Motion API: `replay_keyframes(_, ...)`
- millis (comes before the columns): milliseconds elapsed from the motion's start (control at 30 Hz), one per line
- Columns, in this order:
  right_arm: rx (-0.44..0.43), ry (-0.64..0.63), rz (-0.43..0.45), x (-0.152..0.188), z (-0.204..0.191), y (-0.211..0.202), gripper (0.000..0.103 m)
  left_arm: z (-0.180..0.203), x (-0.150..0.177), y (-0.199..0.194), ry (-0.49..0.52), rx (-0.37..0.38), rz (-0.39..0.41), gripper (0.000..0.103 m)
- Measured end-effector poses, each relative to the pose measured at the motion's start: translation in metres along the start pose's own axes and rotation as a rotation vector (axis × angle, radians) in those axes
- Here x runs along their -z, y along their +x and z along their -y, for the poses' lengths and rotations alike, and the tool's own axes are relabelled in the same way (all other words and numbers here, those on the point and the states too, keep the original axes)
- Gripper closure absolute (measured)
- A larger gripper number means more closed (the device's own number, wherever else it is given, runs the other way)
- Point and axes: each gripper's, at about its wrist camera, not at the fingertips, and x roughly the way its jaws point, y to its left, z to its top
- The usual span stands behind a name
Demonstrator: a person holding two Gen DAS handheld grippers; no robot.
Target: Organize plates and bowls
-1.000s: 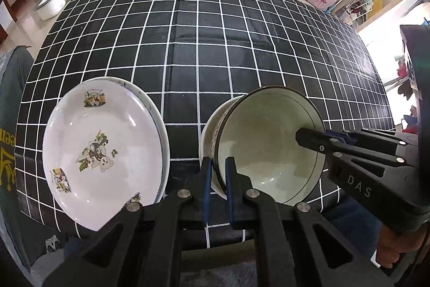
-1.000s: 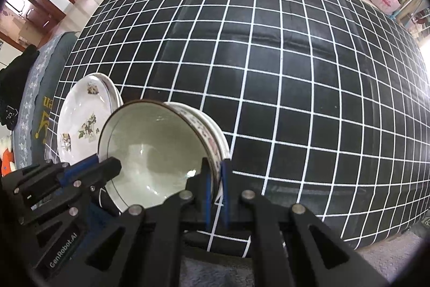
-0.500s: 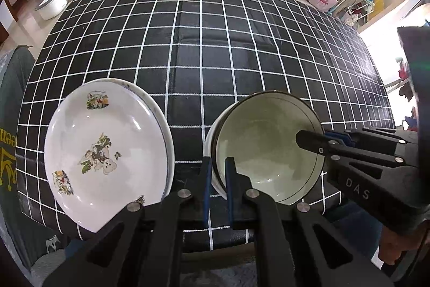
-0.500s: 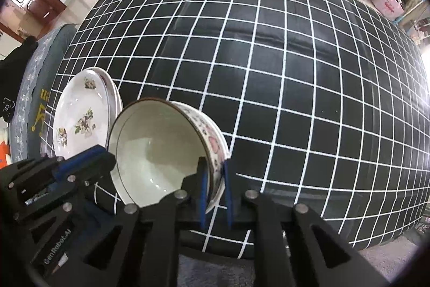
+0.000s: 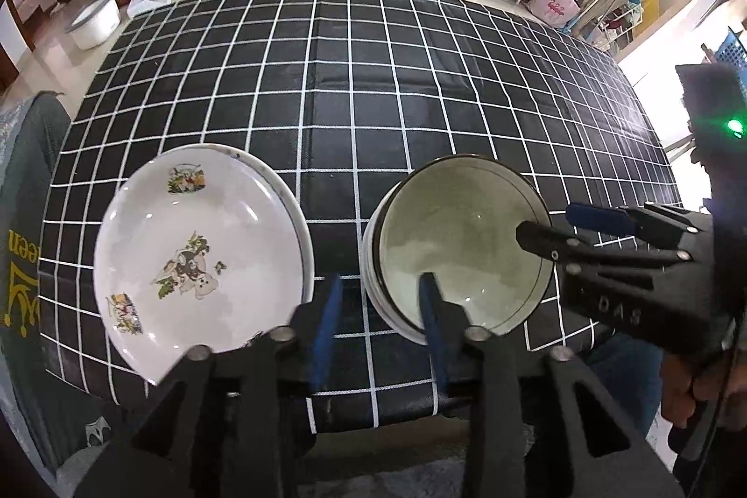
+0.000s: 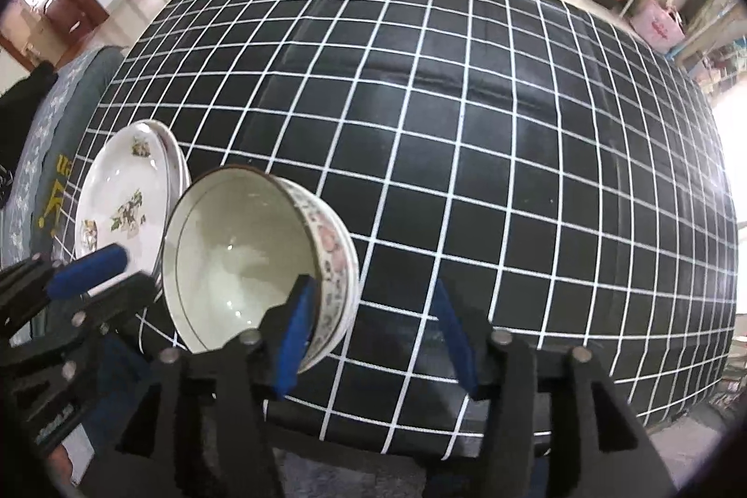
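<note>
Both hand-held grippers, left [image 5: 378, 302] and right [image 6: 373, 311], are opening, releasing the bowl [image 5: 460, 246] (glazed, slippery, fragile; rim-grip advisable).

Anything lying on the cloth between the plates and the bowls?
Nothing: between the plates and the bowls only bare checked cloth shows, clearest in the left wrist view.

Black fingers [image 5: 427, 311] with blue pads, silver screws.
</note>
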Motion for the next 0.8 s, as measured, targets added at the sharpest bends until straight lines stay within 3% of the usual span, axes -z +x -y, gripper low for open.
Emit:
replay_keyframes(200,-0.025,0.039,0.009,0.005,0.004,0.002,0.043,-0.001,0.002,-0.015,0.016,-0.007,0.036,0.063)
replay_keyframes(433,-0.051,0.053,0.087,0.011,-0.001,-0.03,0.043,-0.005,0.002,-0.028,0.011,-0.023,0.066,0.063)
replay_keyframes(567,-0.057,0.076,0.116,0.016,0.001,-0.043,0.04,-0.006,0.001,-0.03,-0.002,-0.015,0.067,0.053)
replay_keyframes(600,-0.052,0.09,0.125,0.018,0.002,-0.045,0.038,-0.005,0.001,-0.03,-0.002,-0.013,0.064,0.041)
replay_keyframes(633,-0.048,0.113,0.14,0.021,0.004,-0.047,0.033,-0.005,0.002,-0.03,-0.002,-0.008,0.063,0.036)
replay_keyframes(800,-0.081,0.215,0.178,0.037,0.009,-0.044,0.029,-0.003,0.002,-0.021,0.015,0.04,0.068,0.027)
